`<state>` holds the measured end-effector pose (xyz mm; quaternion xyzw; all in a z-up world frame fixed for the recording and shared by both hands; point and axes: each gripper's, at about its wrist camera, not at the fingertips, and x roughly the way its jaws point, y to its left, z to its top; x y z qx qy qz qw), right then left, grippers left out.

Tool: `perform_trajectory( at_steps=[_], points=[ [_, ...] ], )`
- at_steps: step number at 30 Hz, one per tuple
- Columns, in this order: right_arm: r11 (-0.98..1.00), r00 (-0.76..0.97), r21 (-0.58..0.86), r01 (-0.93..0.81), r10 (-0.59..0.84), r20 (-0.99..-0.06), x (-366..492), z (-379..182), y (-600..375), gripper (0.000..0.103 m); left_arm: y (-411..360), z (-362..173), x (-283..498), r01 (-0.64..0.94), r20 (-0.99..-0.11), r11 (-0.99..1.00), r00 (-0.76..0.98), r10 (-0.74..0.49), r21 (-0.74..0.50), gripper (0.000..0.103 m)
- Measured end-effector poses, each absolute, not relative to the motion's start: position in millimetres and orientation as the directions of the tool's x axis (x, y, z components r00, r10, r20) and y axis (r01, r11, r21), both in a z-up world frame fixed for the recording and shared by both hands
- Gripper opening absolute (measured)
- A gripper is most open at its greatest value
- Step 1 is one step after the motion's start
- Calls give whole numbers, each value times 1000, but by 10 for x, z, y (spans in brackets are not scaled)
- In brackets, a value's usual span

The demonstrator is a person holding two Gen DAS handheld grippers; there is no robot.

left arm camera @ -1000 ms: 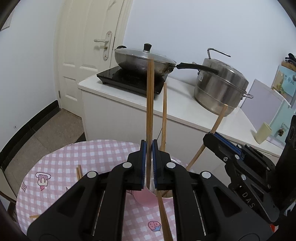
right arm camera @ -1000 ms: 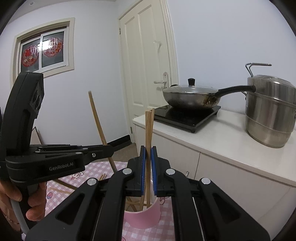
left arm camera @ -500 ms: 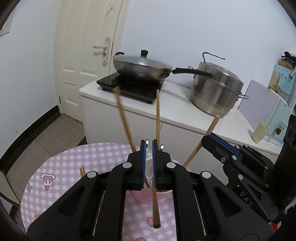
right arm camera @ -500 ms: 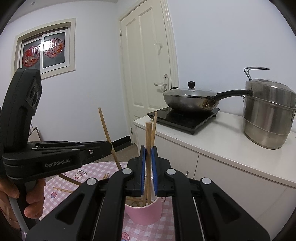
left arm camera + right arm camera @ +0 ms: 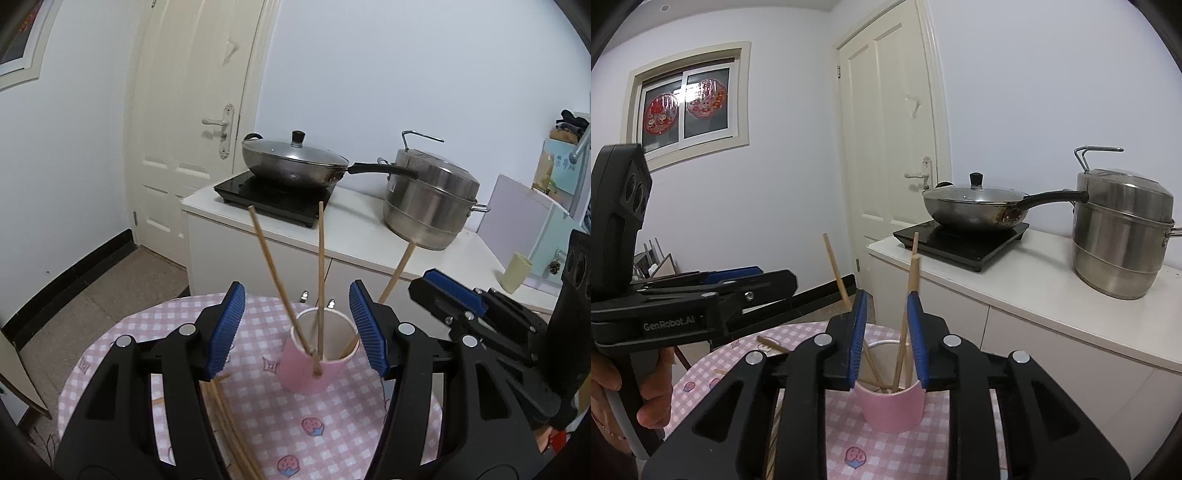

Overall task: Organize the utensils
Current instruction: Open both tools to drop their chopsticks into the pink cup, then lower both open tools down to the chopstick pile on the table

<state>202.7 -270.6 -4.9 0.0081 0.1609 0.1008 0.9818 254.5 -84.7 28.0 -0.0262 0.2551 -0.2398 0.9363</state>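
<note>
From the left wrist camera, the left gripper (image 5: pixel 297 328) has its blue-padded jaws spread wide with nothing between them, hanging just above a pink cup (image 5: pixel 314 363) that stands on the round table with the pink-and-white checked cloth (image 5: pixel 122 343). The cup is pale pink outside, white inside, and tapers toward the bottom. Plain light-wood chopsticks (image 5: pixel 320 273) stick up out of it, fanned apart: one leans left, one is close to upright, one leans right toward the other tool. A few more loose chopsticks (image 5: pixel 229 424) lie flat on the cloth, partly hidden under the left finger. The right gripper (image 5: pixel 452 295) shows at the right edge, just beside the cup; from this angle I can't tell how its jaws stand. Switching to the right wrist camera, the right gripper (image 5: pixel 886 338) is parted too, its fingers either side of the cup's (image 5: pixel 892 410) rim, and the chopsticks (image 5: pixel 910 295) rise through the gap; whether they touch a pad I can't tell. The left gripper (image 5: pixel 757 280) sits at the left in a hand (image 5: pixel 646 384). Behind it all, a counter holds a lidded wok (image 5: pixel 975 206) and a steel steamer pot (image 5: pixel 1123 236).
</note>
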Motion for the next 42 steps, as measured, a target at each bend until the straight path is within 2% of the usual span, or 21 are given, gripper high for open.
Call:
perform_trajectory(
  at_steps=[9,17,25,35,42],
  points=[
    [974,921,54,-220,225,-319,1774,-119,-2582,23,-484,138,2209,379,-470,919,795,-383,-107,59],
    [960,881,78,-270,279,-382,1739,-418,-2329,24,-186,-172,2068,342,-512,933,785,-350,-113,59],
    [944,816,92,-317,321,-481,1835,-828,-2025,24,76,-649,2214,294,-617,943,717,-324,-154,59],
    [942,735,22,-336,277,-619,2225,-1303,-1693,24,59,-1239,2613,276,-732,929,575,-365,-246,58],
    [952,701,-15,-307,215,-680,2514,-1464,-1674,24,-79,-1445,2959,250,-788,932,502,-357,-263,45]
  ],
)
